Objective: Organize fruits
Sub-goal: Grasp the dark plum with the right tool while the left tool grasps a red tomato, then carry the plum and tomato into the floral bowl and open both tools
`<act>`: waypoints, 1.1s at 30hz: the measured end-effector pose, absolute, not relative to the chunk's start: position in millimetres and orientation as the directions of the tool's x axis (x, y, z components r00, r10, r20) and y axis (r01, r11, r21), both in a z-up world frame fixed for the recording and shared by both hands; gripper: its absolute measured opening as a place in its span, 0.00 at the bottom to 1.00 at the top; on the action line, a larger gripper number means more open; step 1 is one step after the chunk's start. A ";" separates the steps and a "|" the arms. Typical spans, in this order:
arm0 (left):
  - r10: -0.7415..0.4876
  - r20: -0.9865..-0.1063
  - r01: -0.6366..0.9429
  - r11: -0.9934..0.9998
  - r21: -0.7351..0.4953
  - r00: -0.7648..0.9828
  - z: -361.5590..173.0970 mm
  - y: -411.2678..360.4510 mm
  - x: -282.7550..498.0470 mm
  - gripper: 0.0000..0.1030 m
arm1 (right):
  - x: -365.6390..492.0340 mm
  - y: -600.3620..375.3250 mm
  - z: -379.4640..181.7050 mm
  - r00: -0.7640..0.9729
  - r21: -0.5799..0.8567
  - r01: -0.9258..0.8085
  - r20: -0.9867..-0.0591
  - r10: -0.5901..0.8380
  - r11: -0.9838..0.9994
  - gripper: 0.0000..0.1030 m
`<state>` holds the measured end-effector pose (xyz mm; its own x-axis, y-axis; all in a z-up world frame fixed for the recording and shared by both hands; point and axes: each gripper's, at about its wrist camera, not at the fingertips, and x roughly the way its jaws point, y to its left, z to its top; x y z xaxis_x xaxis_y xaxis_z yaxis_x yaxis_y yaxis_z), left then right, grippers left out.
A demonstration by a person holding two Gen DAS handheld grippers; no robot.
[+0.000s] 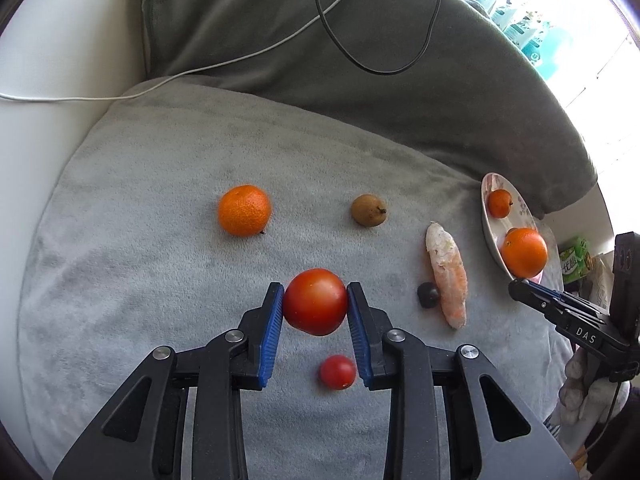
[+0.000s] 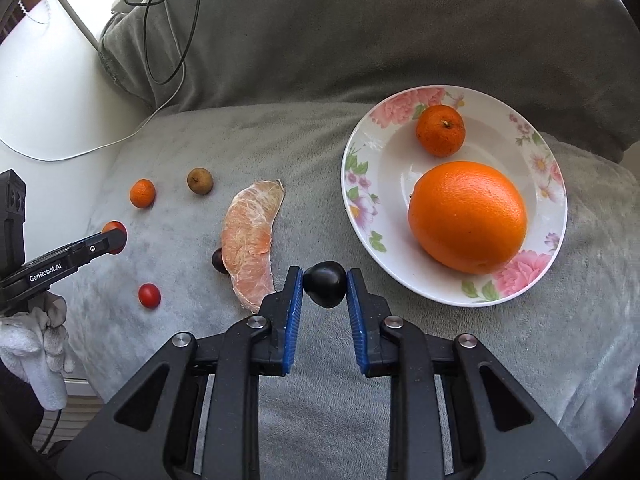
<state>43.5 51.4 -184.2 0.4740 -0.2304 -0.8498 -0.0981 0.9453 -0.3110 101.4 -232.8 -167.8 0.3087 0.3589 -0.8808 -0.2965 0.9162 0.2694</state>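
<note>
Left gripper (image 1: 315,300) jaws clamped on red tomato (image 1: 315,301) at frame centre, right gripper (image 2: 324,285) jaws gripped dark fruit (image 2: 325,284), possibly a plum, lower centre.

"DAS" stands in white on the right hand-held gripper (image 1: 516,289). "GenRobot.AI" stands in white on the left hand-held gripper (image 2: 116,238). The green pack's (image 1: 573,260) print is unreadable.

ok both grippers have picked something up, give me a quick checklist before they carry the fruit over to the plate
1. Left gripper clamped on big tomato: ok.
2. Right gripper clamped on dark fruit: ok.
3. Bare space on plate beside the large orange and small tangerine: ok.
4. Peeled citrus segment clear of the right gripper's way to the plate: ok.
5. Grips firm enough for carrying: cannot tell.
</note>
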 end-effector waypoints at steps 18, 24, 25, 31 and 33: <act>-0.326 -0.810 0.050 0.936 -0.347 0.487 -156.2 -33.1 77.8 0.29 | 107.8 -298.4 -127.7 0.398 0.266 -0.241 -0.850 0.345 0.933 0.23; -0.360 -0.800 0.101 0.929 -0.357 0.480 -155.2 -64.9 92.1 0.29 | 122.6 -321.2 -121.7 0.426 0.255 -0.222 -0.843 0.329 0.941 0.23; -0.364 -0.800 0.111 0.928 -0.357 0.477 -155.6 -70.6 94.5 0.29 | 126.0 -324.4 -120.8 0.430 0.254 -0.220 -0.841 0.327 0.942 0.23; -0.389 -0.796 0.156 0.920 -0.359 0.463 -157.5 -100.3 109.6 0.29 | 146.6 -339.7 -119.7 0.454 0.243 -0.212 -0.833 0.316 0.946 0.23; -0.396 -0.795 0.164 0.918 -0.362 0.460 -158.6 -107.5 114.1 0.29 | 153.2 -345.2 -121.4 0.458 0.243 -0.207 -0.832 0.314 0.948 0.23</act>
